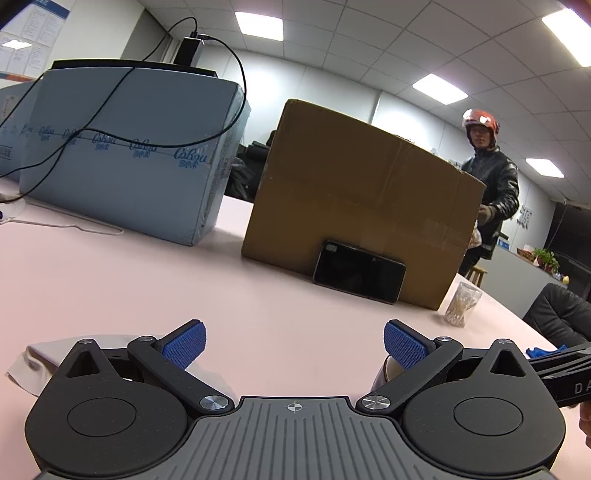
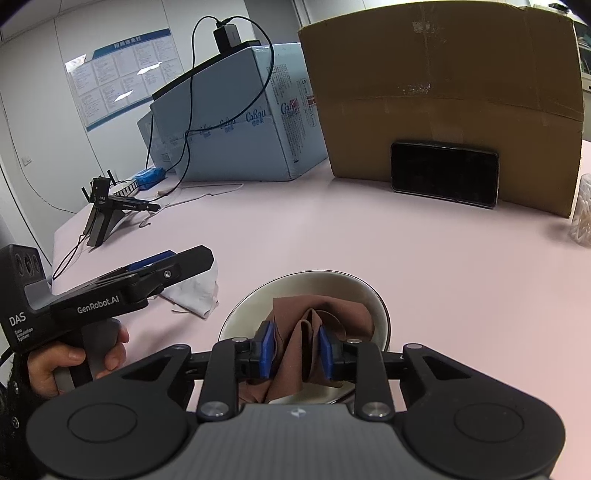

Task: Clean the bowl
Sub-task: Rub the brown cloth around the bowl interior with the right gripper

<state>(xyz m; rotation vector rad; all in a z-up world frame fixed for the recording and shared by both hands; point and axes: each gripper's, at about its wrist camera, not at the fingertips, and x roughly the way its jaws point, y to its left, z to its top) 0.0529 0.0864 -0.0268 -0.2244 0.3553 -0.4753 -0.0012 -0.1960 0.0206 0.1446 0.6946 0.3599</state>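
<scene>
Left wrist: pink table in ceiling-lit office.

A broad pale pink tabletop is seen filling the lower ground of both views. On it, a large brown cardboard box is stood beside a light blue printed carton; a black cable is draped over the carton from a small black adapter on its top. A black phone is leaned against the brown box. The ceiling is made of white tiles with rectangular light panels set in. A blue-framed notice board is hung on the grey-white wall. A person in a red helmet is seen standing behind the table.
</scene>
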